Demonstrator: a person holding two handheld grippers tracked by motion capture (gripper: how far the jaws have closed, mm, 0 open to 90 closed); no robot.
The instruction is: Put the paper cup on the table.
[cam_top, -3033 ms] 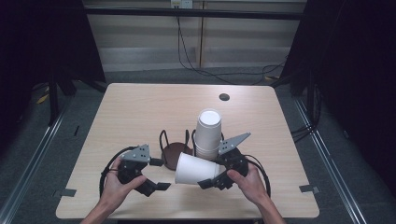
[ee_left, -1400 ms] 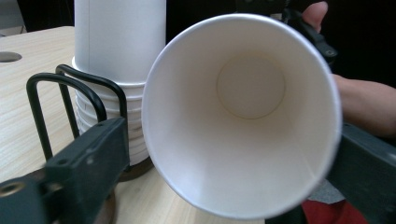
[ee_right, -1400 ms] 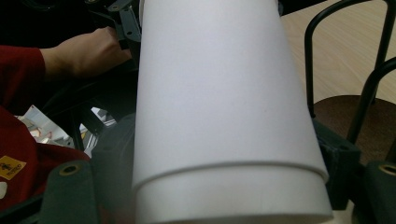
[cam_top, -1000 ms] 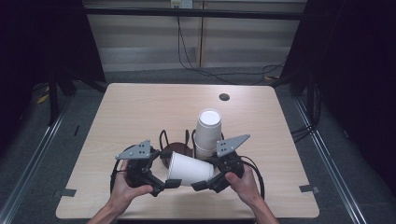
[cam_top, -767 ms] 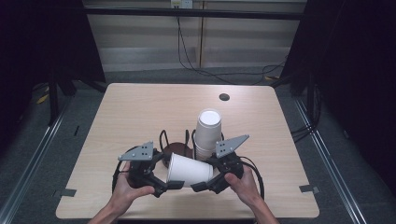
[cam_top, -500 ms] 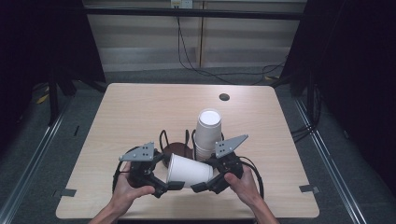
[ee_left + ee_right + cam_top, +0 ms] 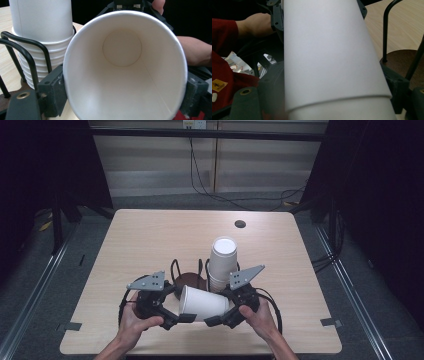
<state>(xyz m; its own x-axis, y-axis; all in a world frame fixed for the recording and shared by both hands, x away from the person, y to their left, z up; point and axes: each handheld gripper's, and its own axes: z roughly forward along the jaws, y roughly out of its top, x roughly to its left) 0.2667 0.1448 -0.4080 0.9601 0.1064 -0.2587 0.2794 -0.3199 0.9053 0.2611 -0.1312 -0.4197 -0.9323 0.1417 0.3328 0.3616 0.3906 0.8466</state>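
- Paper cup (image 7: 202, 302) on its side, off the table (image 7: 150, 235) near the front edge, bridged between both tools.
- Left gripper (image 7: 181, 304) at the open mouth: jaws just closing in, now seated against the rim on either side with the cup between them.
- Right gripper (image 7: 220, 306) at the closed bottom end, clamped across the cup wall.
- Biggest risk right now: crushing. Thin paper, open rim, no support inside, so any more squeeze from the left probably ovals the mouth or creases it.
- Second risk: a tug-of-war. Two grips on one light cup, so any pull or twist out of step likely buckles the wall or pops one end free.
- Third risk: a drop on release. Smooth tapered wall, and a left hold too light could well slide off the rim once the right lets go.
- Close behind, touching distance: stack of cups (image 7: 222, 262) standing upright in a black wire holder (image 7: 175, 270) on a dark round base (image 7: 190, 281).
- Wire loops rising just beside the left jaw, in the left gripper view; likely to snag on any swing toward the stack, and could tip the holder.
- Far side wide open apart from a small dark round spot (image 7: 240, 224), well clear of the action.
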